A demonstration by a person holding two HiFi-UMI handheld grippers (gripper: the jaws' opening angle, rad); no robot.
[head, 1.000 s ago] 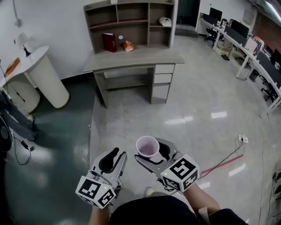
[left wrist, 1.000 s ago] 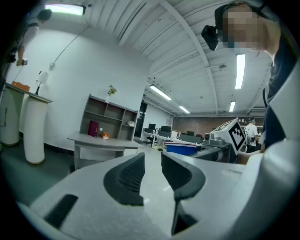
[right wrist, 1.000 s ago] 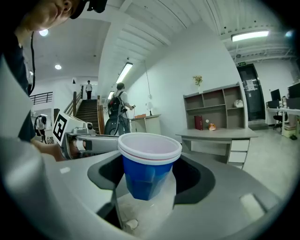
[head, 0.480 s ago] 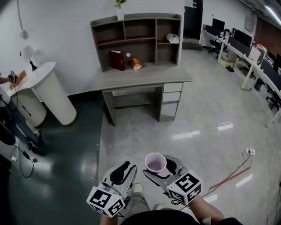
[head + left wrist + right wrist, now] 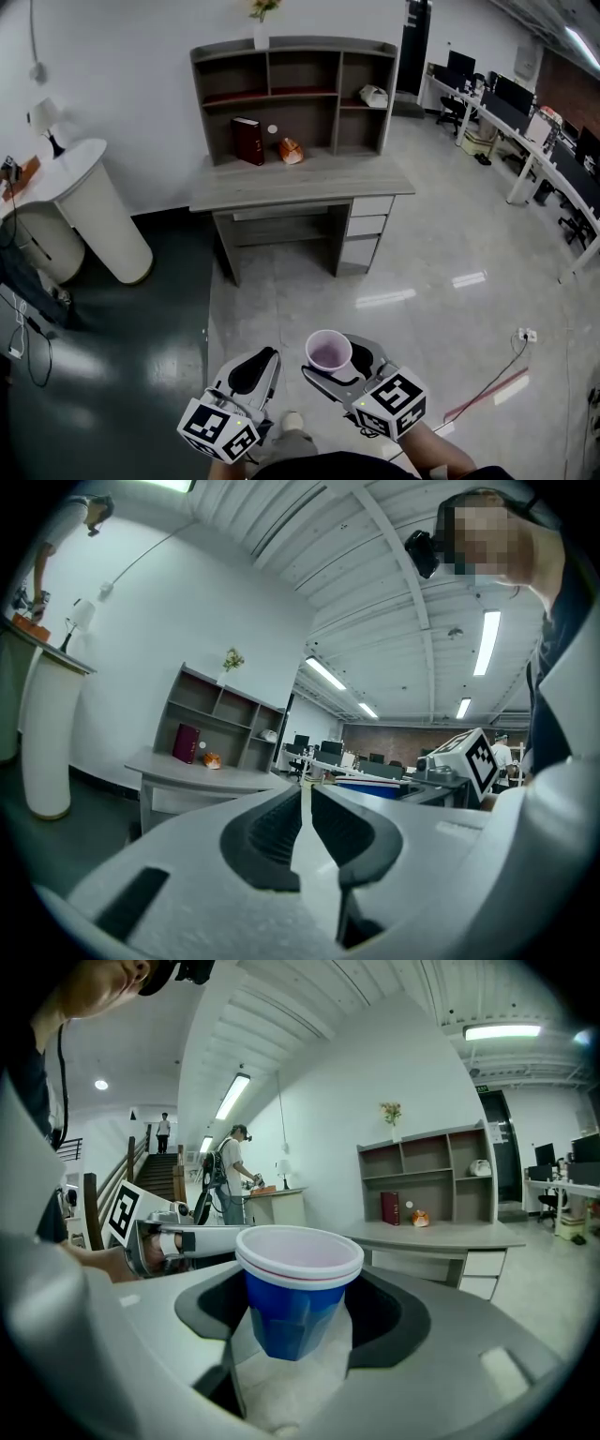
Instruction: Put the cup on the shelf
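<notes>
Cup [image 5: 298, 1288], blue with a white rim, upright and clamped between the jaws of right tool [image 5: 339, 351], mouth up, nothing visible inside. Held low in the head view, over pale glossy floor [image 5: 422, 244], well apart from shelf [image 5: 291, 98]. Left tool [image 5: 255, 367] just beside it on the left, jaws just closed down to a thin slit, tips meeting, nothing between them. Both tools aimed toward the grey worktop [image 5: 300, 183] ahead, with the shelf unit sitting on its back edge. Dark red book [image 5: 247, 140] upright in a lower shelf bay, small orange item [image 5: 291, 150] just beside it on the worktop. White bundle [image 5: 373, 95] in the right bay. Plant vase [image 5: 262, 36] on top. White round counter [image 5: 89, 211] off to the left.
</notes>
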